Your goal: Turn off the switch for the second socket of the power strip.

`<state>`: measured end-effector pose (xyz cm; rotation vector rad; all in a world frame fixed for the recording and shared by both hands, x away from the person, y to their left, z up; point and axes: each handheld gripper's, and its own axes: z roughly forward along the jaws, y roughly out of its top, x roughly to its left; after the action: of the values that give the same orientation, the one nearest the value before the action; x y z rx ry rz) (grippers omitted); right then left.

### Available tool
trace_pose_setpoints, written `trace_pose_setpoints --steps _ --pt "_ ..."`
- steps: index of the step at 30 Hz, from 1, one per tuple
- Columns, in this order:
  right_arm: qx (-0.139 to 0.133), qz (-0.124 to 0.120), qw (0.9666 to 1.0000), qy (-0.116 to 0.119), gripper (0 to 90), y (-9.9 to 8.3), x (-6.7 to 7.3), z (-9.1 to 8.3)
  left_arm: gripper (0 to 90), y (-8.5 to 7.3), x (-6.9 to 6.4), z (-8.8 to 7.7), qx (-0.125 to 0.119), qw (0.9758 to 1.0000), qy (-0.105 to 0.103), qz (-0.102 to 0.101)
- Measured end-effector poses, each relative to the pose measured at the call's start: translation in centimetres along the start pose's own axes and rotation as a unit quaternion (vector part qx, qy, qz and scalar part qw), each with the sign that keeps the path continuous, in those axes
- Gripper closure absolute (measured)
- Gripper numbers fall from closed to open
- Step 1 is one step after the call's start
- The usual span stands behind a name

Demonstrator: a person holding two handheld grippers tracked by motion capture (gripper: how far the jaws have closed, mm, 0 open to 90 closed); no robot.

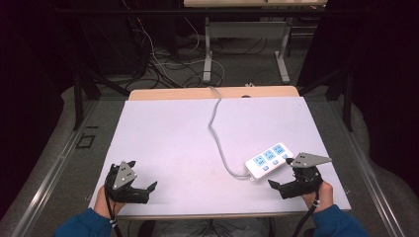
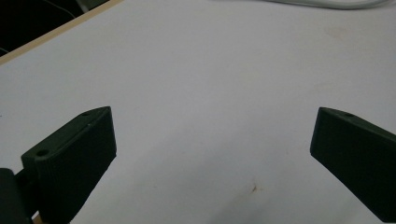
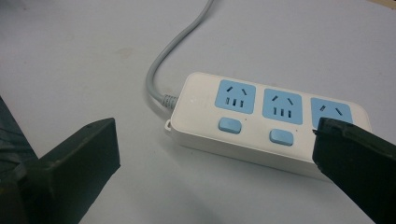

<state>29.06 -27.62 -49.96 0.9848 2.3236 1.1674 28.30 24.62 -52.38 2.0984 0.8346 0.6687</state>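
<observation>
Jaws wide, right gripper [image 1: 287, 173] beside power strip [image 1: 269, 160]

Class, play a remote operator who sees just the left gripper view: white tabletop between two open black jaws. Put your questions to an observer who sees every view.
Operator: What lies near the other hand?
Observer: A white power strip with blue sockets, just ahead of the right hand-held gripper.
Operator: Is that gripper gripping it?
Observer: No, its jaws stand open, apart from the strip.
Operator: Where does its cable go?
Observer: The grey cable runs across the table and off the far edge.
</observation>
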Motion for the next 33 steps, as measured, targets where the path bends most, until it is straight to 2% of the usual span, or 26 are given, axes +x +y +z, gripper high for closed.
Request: trace_pose_setpoints --steps 1,3,8,13,14,15,16,20,22,23,30,31,33 --pt "0.006 -0.002 1.0 0.001 0.1 0.2 -0.1 0.0 0.2 0.0 0.1 0.0 0.001 1.0 0.003 0.005" --pt "0.005 -0.001 1.0 -0.001 0.0 0.5 -0.2 0.0 0.2 0.0 0.0 0.1 0.002 1.0 -0.001 -0.001" --pt "0.003 -0.001 1.0 0.001 0.0 0.9 -0.3 0.0 0.2 0.0 0.0 0.1 0.004 1.0 0.0 0.004" --pt "0.005 -0.004 1.0 -0.001 0.0 1.6 -0.4 0.3 0.2 0.0 0.0 0.2 0.003 1.0 -0.002 -0.001" --pt "0.009 -0.004 1.0 0.0 0.0 1.8 -0.5 0.3 0.2 0.0 0.1 0.2 0.006 1.0 0.003 0.007" --pt "0.007 0.001 1.0 -0.001 0.0 1.8 -0.5 0.4 0.1 0.0 0.1 0.2 0.006 1.0 0.002 0.006" --pt "0.008 -0.006 0.9999 -0.001 0.0 2.0 -0.7 0.4 0.1 0.0 0.1 0.2 0.006 1.0 0.002 0.006" --pt "0.007 0.006 1.0 0.001 0.0 2.3 -0.9 0.6 0.1 0.0 0.2 0.2 0.007 0.9999 0.003 0.007" --pt "0.009 0.002 0.9999 -0.003 0.0 2.5 -1.1 0.7 0.2 0.0 0.1 0.3 0.007 1.0 0.003 0.005" --pt "0.011 0.005 0.9999 -0.001 0.0 2.6 -1.2 0.7 0.1 -0.1 0.1 0.3 0.007 1.0 -0.002 -0.002" --pt "0.011 0.01 0.9999 -0.004 0.0 3.3 -1.9 0.9 0.1 0.0 0.2 0.3 0.008 0.9999 0.003 0.006" --pt "0.01 0.01 0.9999 -0.003 0.0 3.4 -2.0 1.0 0.2 0.0 0.1 0.3 0.007 1.0 0.0 0.0" --pt "0.012 0.01 0.9999 -0.004 0.0 3.6 -2.2 1.0 0.1 0.0 0.1 0.3 0.007 1.0 0.0 0.001"
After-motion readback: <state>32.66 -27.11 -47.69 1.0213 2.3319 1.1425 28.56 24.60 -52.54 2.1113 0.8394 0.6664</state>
